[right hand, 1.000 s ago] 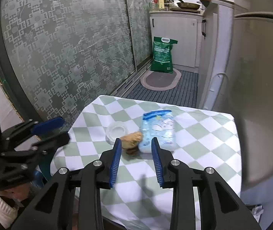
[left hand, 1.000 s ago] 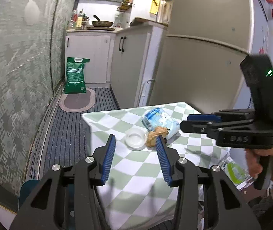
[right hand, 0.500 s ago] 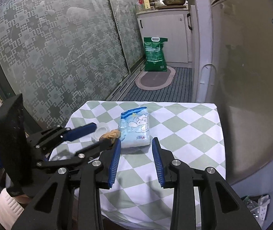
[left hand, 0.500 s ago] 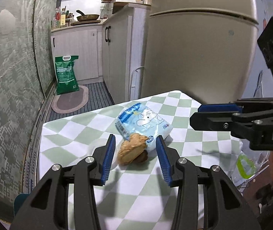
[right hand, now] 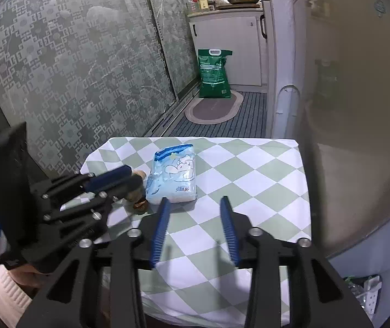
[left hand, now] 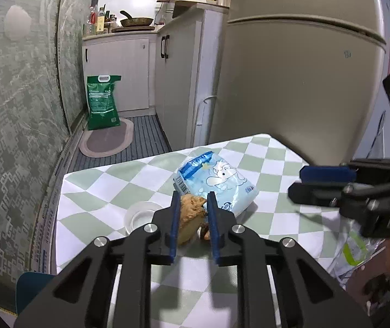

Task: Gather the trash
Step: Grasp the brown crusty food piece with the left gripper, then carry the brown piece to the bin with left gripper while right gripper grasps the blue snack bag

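Checked cloth on the table, lower centre: matt, soft folds at its edges. Blue packet, centre: glossy plastic film, crinkled. Brown lump beside it: rough, dull, crumbly. Small dish, centre left: clear, shiny plastic or glass. Gripper frames: matt black plastic, bright metal screws; blue pads ribbed. Fridge, upper right: smooth, satin sheen.

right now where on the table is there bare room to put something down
The right half of the table, from the blue packet to the fridge-side edge, is bare, as is the near strip under the right gripper. The left side is crowded: a brown scrap in the left gripper, a small clear cup beside it, and the packet touching.
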Tool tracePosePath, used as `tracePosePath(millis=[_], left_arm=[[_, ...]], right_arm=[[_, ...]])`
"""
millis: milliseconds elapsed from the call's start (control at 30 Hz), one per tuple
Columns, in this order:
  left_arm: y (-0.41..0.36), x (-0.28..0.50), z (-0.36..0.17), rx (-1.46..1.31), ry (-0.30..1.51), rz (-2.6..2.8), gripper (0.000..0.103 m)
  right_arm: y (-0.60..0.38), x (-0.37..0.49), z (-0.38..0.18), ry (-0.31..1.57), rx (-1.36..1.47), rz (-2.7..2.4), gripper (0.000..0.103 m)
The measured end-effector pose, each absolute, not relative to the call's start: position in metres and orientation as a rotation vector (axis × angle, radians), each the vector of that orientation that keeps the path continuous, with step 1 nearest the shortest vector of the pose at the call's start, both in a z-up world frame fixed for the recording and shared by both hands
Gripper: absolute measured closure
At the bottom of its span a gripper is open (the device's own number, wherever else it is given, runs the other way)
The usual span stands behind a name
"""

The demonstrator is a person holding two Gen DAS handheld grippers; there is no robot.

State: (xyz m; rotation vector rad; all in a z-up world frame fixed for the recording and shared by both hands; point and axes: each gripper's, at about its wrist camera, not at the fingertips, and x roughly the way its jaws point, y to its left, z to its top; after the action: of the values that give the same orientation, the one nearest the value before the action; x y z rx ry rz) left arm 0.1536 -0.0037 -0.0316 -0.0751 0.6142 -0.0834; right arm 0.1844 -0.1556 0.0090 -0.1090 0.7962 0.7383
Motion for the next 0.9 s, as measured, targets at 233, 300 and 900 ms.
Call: tracePosePath(millis=[233, 300, 900], left_arm=[[0.011, 0.142, -0.025, -0.122, 0.595, -0.095, 0.09], [0.016, 0.139, -0.024, -0.148, 0.597, -0.105, 0.09], [0.048, 0.098, 0.004, -0.236, 0.511, -0.184, 0.09]], right_arm=[[-0.137, 0.182, 0.004, 0.793, -0.152, 0.742, 0.053], [-0.132, 0.182, 0.002, 0.793, -0.161, 0.742, 0.053], [-0.086, 0.195, -0.008, 0.804, -0.237, 0.674, 0.035]])
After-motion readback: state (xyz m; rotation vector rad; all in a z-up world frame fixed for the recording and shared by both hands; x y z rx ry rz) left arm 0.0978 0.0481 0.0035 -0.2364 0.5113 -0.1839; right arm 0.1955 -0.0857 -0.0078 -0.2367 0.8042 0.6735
